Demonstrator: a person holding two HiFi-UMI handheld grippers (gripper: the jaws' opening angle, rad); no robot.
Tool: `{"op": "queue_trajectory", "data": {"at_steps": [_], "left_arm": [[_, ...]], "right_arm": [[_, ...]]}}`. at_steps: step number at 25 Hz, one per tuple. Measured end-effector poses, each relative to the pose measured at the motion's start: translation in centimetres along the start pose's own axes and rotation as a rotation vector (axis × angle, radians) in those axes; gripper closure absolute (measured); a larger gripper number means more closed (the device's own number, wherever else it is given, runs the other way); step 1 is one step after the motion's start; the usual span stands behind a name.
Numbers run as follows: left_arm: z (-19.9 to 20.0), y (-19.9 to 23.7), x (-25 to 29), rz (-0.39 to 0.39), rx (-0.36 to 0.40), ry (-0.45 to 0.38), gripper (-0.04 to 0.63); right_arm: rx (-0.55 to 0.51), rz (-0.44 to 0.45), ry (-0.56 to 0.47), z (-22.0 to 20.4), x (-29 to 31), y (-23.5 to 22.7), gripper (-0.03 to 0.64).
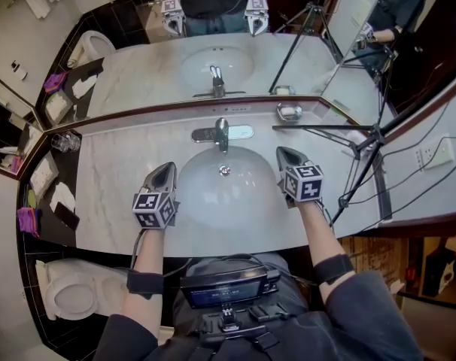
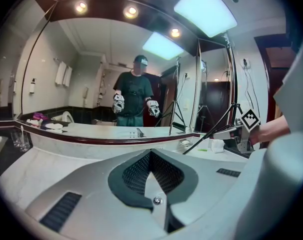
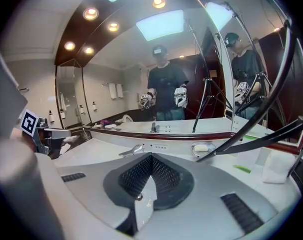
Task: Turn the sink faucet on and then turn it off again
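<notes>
The chrome faucet (image 1: 221,132) stands at the back of the white sink basin (image 1: 235,194), its lever pointing toward me. No water stream shows. My left gripper (image 1: 168,168) hovers over the counter at the basin's left rim, shut with nothing between its jaws. My right gripper (image 1: 282,153) hovers at the basin's right rim, also shut and empty, apart from the faucet. In the right gripper view the faucet (image 3: 133,150) lies just left of the closed right gripper (image 3: 151,159). In the left gripper view the closed left gripper (image 2: 150,156) hides the faucet itself.
A large mirror (image 1: 213,59) backs the marble counter (image 1: 115,171). A soap dish (image 1: 289,112) sits right of the faucet. A black tripod (image 1: 367,138) leans across the counter's right end. Drinking glasses (image 1: 65,142) stand far left; a toilet (image 1: 70,292) is below left.
</notes>
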State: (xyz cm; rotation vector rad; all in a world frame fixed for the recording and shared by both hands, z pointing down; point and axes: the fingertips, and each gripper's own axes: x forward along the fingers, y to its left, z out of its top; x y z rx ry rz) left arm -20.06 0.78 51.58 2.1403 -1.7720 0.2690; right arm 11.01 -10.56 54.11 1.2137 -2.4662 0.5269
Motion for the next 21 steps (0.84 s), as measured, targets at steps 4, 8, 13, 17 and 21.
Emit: {"op": "queue_trajectory", "data": {"at_steps": [4, 8, 13, 17, 21], "left_arm": [[0.2, 0.0, -0.4, 0.007, 0.001, -0.003, 0.598], [0.3, 0.4, -0.9, 0.014, 0.005, -0.006, 0.598], [0.2, 0.7, -1.1, 0.021, 0.004, -0.005, 0.598], [0.2, 1.1, -1.2, 0.027, -0.001, -0.004, 0.598], [0.1, 1.4, -1.3, 0.03, -0.005, 0.0, 0.598]], "right_arm": [[0.016, 0.001, 0.004, -0.7, -0.3, 0.1, 0.604], [0.006, 0.008, 0.004, -0.5, -0.1, 0.6, 0.604], [-0.014, 0.021, 0.013, -0.6, 0.6, 1.1, 0.604], [-0.022, 0.031, 0.02, -0.5, 0.9, 1.5, 0.604], [-0.026, 0.032, 0.024, -0.5, 1.0, 1.6, 0.604]]}}
